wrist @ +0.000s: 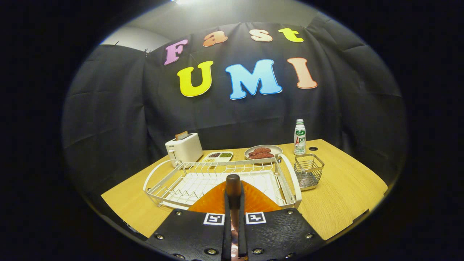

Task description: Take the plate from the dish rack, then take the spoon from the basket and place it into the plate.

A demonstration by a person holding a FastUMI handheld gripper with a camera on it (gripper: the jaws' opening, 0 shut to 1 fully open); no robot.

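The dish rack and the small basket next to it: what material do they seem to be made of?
The dish rack looks like white coated metal wire: thin rods, even matte white. The basket beside it seems bare metal wire, grey and a little shiny, with an open grid. The gripper is shut on an orange plate, which looks like glossy plastic or glazed ceramic; the pictures cannot settle which.

Orange translucent plate (214, 200) is ribbed, held edge-on, rim pinched between the closed fingers (233, 188) above the dish rack (290, 181); both fingers press on it. The plate spreads out to both sides of the fingers. The dish rack is white wire over a white tray, sitting on the tabletop (344, 195) just beyond the fingers. A small wire basket (308, 171) stands upright just right of the rack, apart from it. Can't make out the spoon inside.
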